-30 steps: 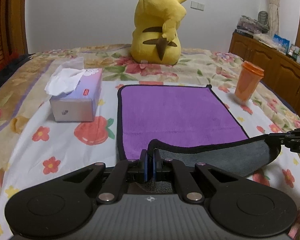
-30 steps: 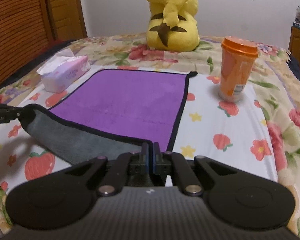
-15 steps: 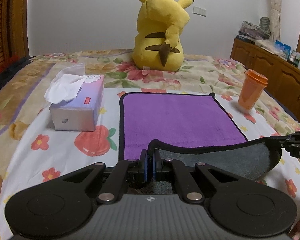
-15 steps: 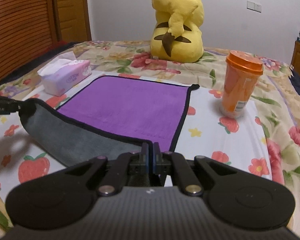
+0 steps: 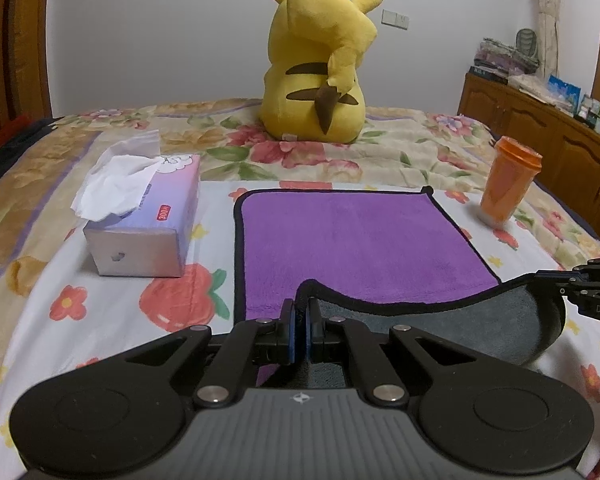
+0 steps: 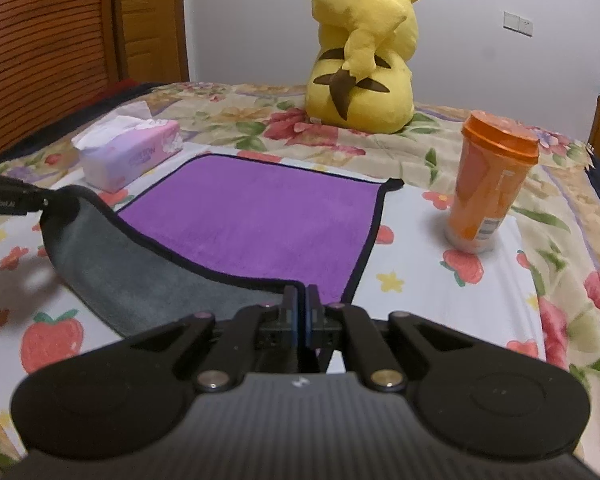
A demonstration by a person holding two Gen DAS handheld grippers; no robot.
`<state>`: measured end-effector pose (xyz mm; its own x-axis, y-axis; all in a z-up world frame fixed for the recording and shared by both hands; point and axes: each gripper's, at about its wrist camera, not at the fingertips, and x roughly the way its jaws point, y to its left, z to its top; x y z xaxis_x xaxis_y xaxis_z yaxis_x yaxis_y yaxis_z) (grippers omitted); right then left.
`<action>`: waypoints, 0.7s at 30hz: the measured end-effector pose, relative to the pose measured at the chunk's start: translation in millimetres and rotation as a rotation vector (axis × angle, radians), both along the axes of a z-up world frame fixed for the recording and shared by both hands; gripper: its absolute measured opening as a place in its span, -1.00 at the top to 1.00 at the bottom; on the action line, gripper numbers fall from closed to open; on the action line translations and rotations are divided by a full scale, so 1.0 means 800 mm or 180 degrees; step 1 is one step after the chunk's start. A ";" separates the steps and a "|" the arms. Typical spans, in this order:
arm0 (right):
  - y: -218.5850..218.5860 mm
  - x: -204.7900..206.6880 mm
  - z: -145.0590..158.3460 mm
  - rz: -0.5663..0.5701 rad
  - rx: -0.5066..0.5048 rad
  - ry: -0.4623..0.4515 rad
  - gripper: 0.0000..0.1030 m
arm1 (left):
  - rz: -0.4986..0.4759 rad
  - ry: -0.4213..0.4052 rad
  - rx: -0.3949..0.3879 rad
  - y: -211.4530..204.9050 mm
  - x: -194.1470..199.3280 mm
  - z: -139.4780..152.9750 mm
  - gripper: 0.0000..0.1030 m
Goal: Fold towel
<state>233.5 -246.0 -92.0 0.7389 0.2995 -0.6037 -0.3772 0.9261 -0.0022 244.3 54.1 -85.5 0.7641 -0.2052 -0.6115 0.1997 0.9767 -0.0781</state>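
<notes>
A purple towel (image 5: 352,240) with a black hem and grey underside lies on the flowered bed; it also shows in the right wrist view (image 6: 252,224). Its near edge is lifted, so the grey underside (image 5: 440,324) hangs between both grippers. My left gripper (image 5: 300,312) is shut on the near left corner. My right gripper (image 6: 300,300) is shut on the near right corner. The right gripper also shows at the right edge of the left wrist view (image 5: 580,288), and the left gripper at the left edge of the right wrist view (image 6: 16,198).
A tissue box (image 5: 140,220) stands left of the towel. An orange cup (image 5: 508,184) stands to its right, also in the right wrist view (image 6: 488,188). A yellow plush toy (image 5: 320,68) sits behind. Wooden cabinets (image 5: 548,136) line the right wall.
Both grippers have risen and moved forward with the towel's near edge. More of the grey underside hangs free and the view has tilted up.
</notes>
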 end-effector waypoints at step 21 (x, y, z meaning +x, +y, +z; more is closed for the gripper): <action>-0.012 0.020 0.002 -0.0076 0.0235 -0.0001 0.92 | -0.0048 -0.0186 -0.0022 -0.004 0.006 0.018 0.85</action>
